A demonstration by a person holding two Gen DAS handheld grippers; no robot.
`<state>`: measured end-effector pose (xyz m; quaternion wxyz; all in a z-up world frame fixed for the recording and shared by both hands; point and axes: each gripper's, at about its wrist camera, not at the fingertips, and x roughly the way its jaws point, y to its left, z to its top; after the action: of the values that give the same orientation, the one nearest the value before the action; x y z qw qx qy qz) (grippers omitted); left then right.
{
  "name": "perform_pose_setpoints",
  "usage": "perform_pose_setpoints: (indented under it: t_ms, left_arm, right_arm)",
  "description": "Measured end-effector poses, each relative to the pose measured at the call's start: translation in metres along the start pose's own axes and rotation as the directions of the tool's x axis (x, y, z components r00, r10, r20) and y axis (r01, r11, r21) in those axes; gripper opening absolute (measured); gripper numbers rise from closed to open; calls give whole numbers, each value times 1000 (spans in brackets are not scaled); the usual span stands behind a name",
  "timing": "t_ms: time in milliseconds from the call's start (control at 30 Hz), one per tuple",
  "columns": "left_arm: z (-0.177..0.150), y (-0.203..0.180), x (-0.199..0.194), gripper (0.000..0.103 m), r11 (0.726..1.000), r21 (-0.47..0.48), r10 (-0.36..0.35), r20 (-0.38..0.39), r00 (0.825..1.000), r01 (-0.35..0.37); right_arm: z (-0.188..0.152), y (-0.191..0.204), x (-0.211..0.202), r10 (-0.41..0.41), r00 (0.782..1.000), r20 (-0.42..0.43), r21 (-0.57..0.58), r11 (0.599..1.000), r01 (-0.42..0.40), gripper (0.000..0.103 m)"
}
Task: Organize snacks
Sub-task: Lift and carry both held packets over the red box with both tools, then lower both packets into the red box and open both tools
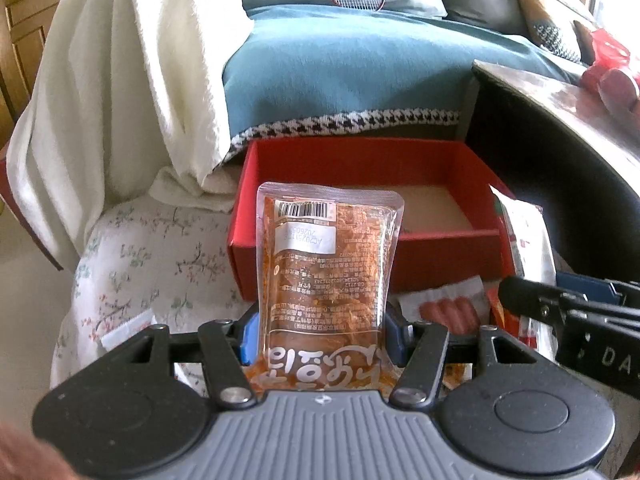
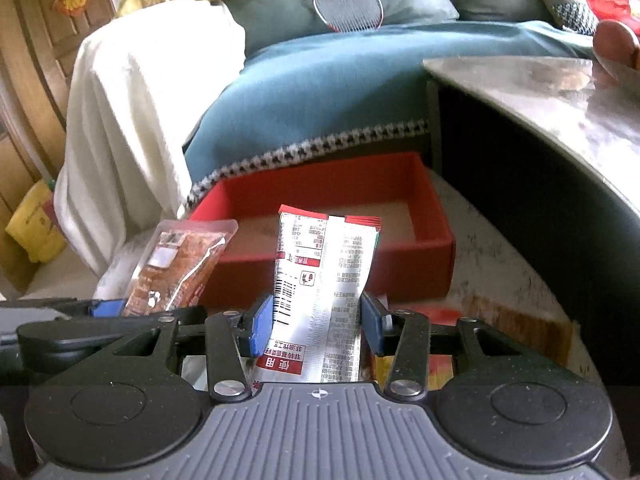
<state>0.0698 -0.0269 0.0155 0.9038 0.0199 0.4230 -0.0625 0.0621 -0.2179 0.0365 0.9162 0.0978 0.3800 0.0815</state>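
Note:
My left gripper [image 1: 320,336] is shut on a clear pouch of orange-brown snack [image 1: 328,264] and holds it upright in front of an open red box [image 1: 360,248]. My right gripper [image 2: 316,324] is shut on a white and red snack packet [image 2: 324,280], also upright, just before the same red box [image 2: 420,256]. The box floor looks bare. In the right wrist view the clear pouch [image 2: 176,268] and the left gripper sit to the left. A sausage packet [image 1: 448,308] lies below the box.
A curved grey table [image 2: 560,100] with a dark side stands at right. A teal sofa [image 1: 340,72] with a badminton racket [image 2: 348,4] is behind the box. A white cloth [image 1: 120,80] drapes at left. A floral cushion [image 1: 152,264] lies under the left gripper.

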Motion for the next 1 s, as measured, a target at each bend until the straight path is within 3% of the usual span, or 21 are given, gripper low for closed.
perform_pose_setpoints:
  t_ms: [500, 1000]
  left_arm:
    - [25, -1, 17, 52, 999, -1, 33, 33, 999, -33]
    - [57, 1, 50, 52, 997, -2, 80, 55, 995, -80]
  right_arm:
    - [40, 0, 20, -20, 996, 85, -47, 999, 24, 54]
    - [67, 0, 60, -31, 996, 82, -90, 995, 38, 54]
